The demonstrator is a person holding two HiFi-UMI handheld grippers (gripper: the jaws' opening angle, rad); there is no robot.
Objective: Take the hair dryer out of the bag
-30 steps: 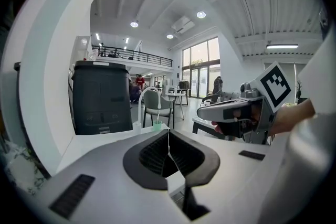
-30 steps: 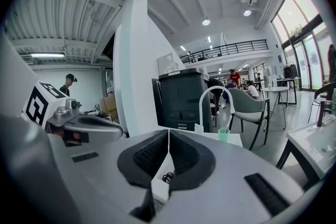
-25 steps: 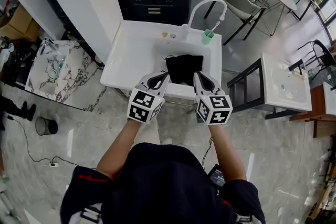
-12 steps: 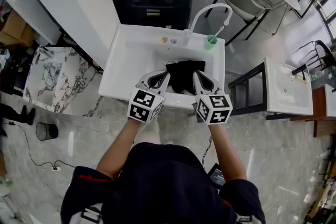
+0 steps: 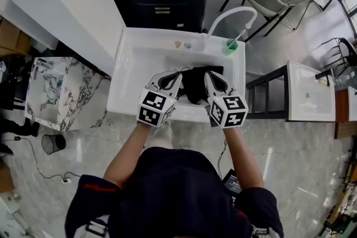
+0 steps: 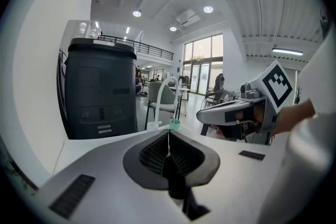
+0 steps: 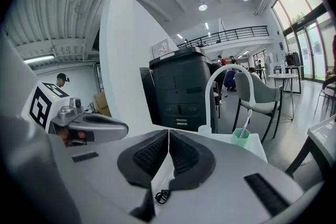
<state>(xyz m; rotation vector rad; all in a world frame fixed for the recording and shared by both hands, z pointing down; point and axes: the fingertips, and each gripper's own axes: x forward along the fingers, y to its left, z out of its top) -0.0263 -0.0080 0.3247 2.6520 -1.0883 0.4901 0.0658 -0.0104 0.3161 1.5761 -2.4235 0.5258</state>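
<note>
A soft black fabric bag (image 5: 196, 82) lies in the basin of the white rectangular sink (image 5: 136, 67), with the two grippers on either side of its near end. The left gripper (image 5: 177, 75) and the right gripper (image 5: 206, 76) each have their jaws pressed together on nothing. The hair dryer itself is out of sight.

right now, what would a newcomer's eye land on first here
The black bag lying in the white sink, dead centre of the head view. Just in front of it, the left tool and right tool hover side by side over the sink's near edge, both shut and empty. A green cup stands by the faucet at the back right.
</note>
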